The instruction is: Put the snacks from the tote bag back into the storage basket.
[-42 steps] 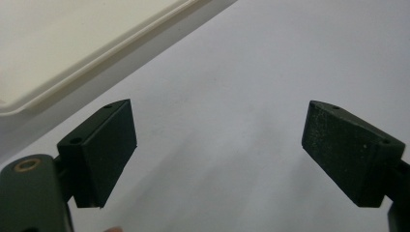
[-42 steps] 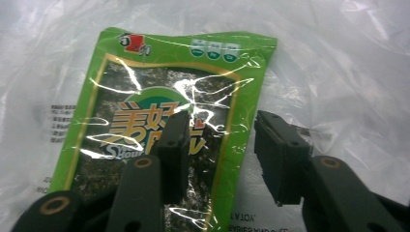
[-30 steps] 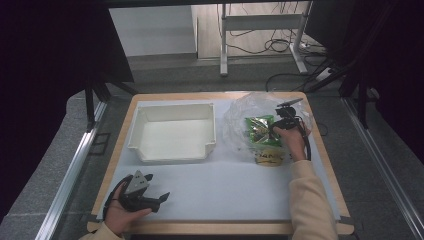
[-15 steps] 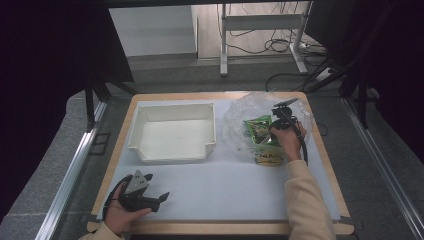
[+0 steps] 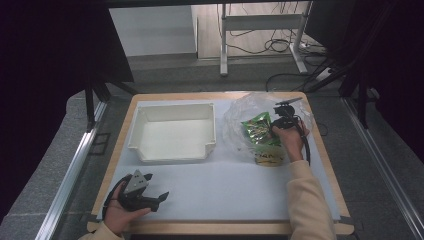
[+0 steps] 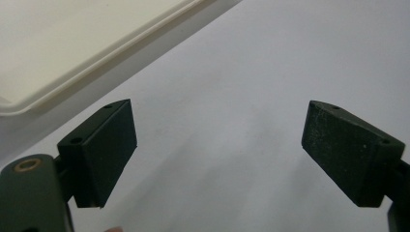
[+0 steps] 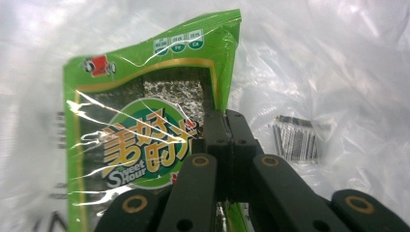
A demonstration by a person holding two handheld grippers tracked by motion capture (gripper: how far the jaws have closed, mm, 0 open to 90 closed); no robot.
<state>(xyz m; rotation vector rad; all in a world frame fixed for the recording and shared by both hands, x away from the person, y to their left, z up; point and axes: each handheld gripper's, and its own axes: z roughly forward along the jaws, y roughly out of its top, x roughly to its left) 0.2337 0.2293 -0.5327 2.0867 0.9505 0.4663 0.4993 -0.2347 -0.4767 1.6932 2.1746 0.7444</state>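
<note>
Right gripper view: the right gripper [image 7: 227, 130] has just been closing and its jaws now stand together, pinched on the edge of the green snack packet [image 7: 145, 140], which sits inside the clear plastic bag [image 7: 348, 77] at the right of the worktop [image 5: 235, 185].

Risks:
- Film may be caught with the packet, dragging the bag along on a lift.
- An edge-only pinch may slip.

Left gripper [image 5: 142, 195] rests near the white tray [image 5: 172, 150], jaws apart, holding nothing.
</note>
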